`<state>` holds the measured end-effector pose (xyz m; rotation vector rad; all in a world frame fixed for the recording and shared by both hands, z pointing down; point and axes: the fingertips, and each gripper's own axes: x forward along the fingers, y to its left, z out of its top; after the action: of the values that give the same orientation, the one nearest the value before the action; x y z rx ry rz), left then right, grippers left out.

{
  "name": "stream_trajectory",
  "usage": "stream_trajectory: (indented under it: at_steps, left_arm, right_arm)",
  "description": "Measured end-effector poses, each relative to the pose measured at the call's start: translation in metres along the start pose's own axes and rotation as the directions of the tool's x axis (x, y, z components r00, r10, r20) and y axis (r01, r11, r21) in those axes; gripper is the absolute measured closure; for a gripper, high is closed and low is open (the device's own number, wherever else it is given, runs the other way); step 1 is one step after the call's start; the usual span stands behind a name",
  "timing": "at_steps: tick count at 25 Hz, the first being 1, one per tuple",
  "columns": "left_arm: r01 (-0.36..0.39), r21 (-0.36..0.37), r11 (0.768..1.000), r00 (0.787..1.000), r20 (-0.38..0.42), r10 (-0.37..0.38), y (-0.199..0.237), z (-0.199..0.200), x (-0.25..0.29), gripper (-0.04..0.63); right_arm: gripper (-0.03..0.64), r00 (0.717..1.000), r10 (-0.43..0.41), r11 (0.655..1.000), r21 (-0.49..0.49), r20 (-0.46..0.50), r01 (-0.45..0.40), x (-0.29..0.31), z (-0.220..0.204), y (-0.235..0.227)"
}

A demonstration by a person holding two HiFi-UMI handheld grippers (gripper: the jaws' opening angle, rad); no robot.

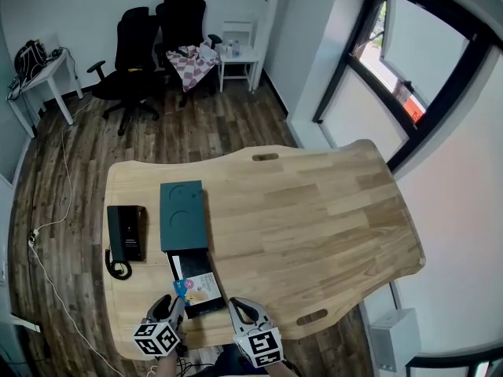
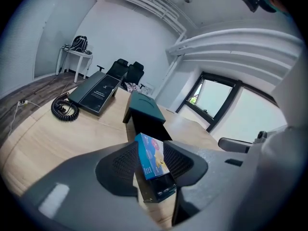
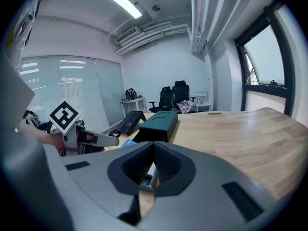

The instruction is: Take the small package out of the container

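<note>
The small package (image 1: 184, 287), blue with a pale printed face, stands on end in the near part of the black container (image 1: 216, 305), a tray drawn out of a dark green sleeve (image 1: 182, 210). In the left gripper view the package (image 2: 150, 155) sits between the jaws of my left gripper (image 2: 150, 161), which stand apart with a pad close at each side. I cannot make out any squeeze on it. My right gripper (image 3: 153, 165) is shut and empty, at the container's near right corner (image 1: 233, 305). The right gripper view shows a blue corner of the package (image 3: 127, 142).
A black desk phone (image 1: 126, 234) with a coiled cord lies left of the green sleeve. The wooden table (image 1: 314, 226) runs bare to the right. Office chairs (image 1: 157, 38) and side tables stand at the far wall. The table's front edge lies just below both grippers.
</note>
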<state>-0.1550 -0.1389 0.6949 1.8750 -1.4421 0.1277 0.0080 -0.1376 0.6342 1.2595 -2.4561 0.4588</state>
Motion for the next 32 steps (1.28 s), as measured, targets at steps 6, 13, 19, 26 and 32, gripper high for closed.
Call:
stream_trajectory:
  at_steps: [6, 13, 19, 26, 32]
  left_arm:
    - [0.011, -0.086, 0.996, 0.999, -0.050, -0.015, 0.008, -0.011, 0.017, 0.427]
    - [-0.004, -0.139, 0.990, 0.996, -0.089, -0.008, 0.016, -0.021, 0.033, 0.419]
    - [0.023, -0.191, 0.981, 0.994, -0.104, -0.044, 0.015, -0.022, 0.041, 0.419]
    - [0.019, -0.227, 0.974, 0.995, -0.086, -0.039, 0.020, -0.018, 0.035, 0.420]
    - [0.036, -0.259, 0.965, 0.996, -0.065, -0.054, 0.023, -0.015, 0.024, 0.438]
  right_arm:
    - [0.612, 1.000, 0.005, 1.000, -0.002, -0.023, -0.005, 0.013, -0.007, -0.006]
    - [0.612, 0.998, 0.026, 1.000, 0.006, -0.056, -0.026, 0.026, -0.010, -0.010]
    - [0.612, 0.997, 0.023, 1.000, 0.003, -0.069, -0.023, 0.037, -0.007, -0.018]
    - [0.612, 0.996, 0.036, 0.999, -0.002, -0.084, -0.036, 0.042, -0.007, -0.016]
    - [0.612, 0.997, 0.041, 0.999, -0.002, -0.072, -0.041, 0.041, -0.003, -0.012]
